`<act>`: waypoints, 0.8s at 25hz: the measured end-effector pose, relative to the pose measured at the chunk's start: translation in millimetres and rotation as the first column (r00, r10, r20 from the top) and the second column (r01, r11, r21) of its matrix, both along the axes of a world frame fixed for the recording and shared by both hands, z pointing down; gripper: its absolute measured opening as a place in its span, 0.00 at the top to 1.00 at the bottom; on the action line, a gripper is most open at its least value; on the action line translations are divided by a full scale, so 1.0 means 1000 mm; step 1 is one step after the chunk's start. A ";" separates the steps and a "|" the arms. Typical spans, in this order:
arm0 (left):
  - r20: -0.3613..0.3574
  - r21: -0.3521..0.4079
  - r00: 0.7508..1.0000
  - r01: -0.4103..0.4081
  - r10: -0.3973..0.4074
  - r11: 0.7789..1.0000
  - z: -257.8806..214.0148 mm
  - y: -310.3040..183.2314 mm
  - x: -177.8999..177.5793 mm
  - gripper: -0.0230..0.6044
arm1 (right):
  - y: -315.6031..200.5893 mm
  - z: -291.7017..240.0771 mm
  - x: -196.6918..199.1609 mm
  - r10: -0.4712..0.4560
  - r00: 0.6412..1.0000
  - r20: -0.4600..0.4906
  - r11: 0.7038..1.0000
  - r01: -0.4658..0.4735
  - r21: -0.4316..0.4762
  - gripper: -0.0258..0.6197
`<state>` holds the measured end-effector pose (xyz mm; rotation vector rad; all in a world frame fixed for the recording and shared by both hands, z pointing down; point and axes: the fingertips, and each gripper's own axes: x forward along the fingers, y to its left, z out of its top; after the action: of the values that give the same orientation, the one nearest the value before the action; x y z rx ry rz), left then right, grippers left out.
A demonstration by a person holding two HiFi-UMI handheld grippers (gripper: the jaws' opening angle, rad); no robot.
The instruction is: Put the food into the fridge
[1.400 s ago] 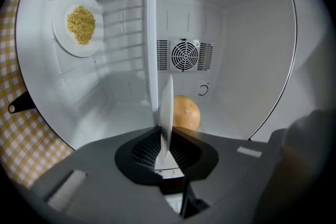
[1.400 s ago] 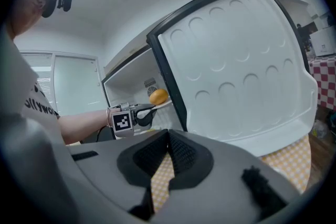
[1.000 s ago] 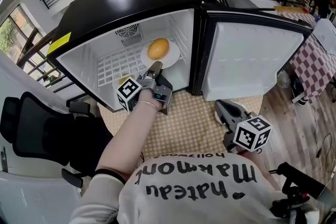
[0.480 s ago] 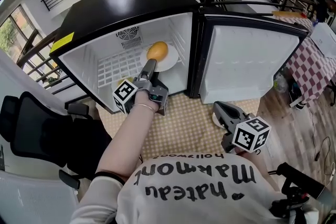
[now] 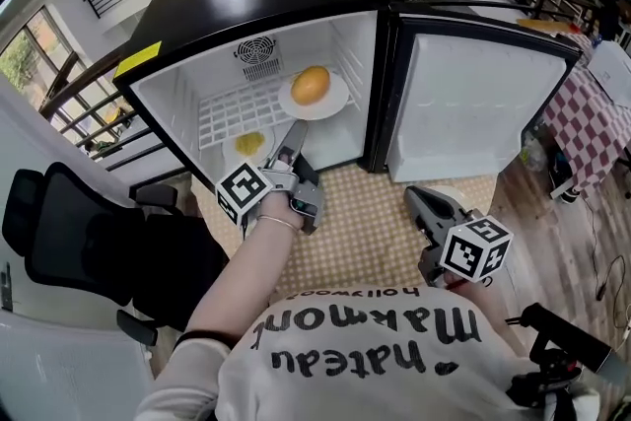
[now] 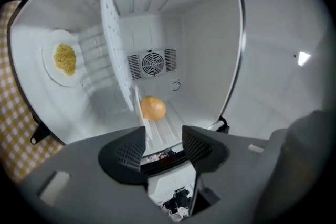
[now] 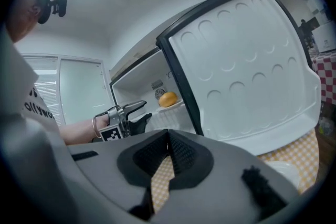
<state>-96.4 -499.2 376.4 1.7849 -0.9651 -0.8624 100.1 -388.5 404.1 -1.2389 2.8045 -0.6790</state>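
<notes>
Both dishes look placed inside the fridge [image 5: 246,5], in the upper half of the head view: a round orange food [image 5: 312,85] sits on a white plate [image 5: 335,105] on the wire shelf [image 5: 232,113], and a second plate of yellow food [image 5: 248,144] lies just below and left of it. The left hand-held gripper [image 5: 294,153] hovers at the fridge's open front, at the frame's centre. Its jaws stand well apart and are closing, with nothing between them. It points at the orange food but is well clear of it. The right hand-held gripper [image 5: 426,208] waits at lower right over the checked mat [image 5: 355,232], its jaws together and empty, near the bottom edge of the open door [image 5: 473,104]. The loading step seems finished, so I judge the next move is to clear the left hand-held gripper from the opening and swing the door shut. That calls for a push on the door's outer edge, likely by the nearer right one
</notes>
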 end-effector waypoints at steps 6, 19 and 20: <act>0.279 0.181 0.951 -0.190 0.135 0.965 -0.025 0.069 0.021 0.77 | 0.038 -0.003 -0.029 -0.015 1.000 0.006 1.000 0.015 0.006 0.94; 0.774 0.315 0.624 -0.527 0.108 0.789 -0.040 0.271 0.039 0.99 | 0.179 -0.013 -0.076 -0.016 0.999 0.028 1.000 0.016 0.020 0.94; 0.783 0.313 0.615 -0.524 0.097 0.792 -0.037 0.282 0.034 0.98 | 0.190 -0.010 -0.078 -0.017 1.000 0.010 1.000 0.017 0.014 0.94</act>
<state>-62.1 -216.9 339.3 2.8071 -0.8618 -0.0975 22.3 -198.4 394.1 -1.2071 2.8097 -0.6635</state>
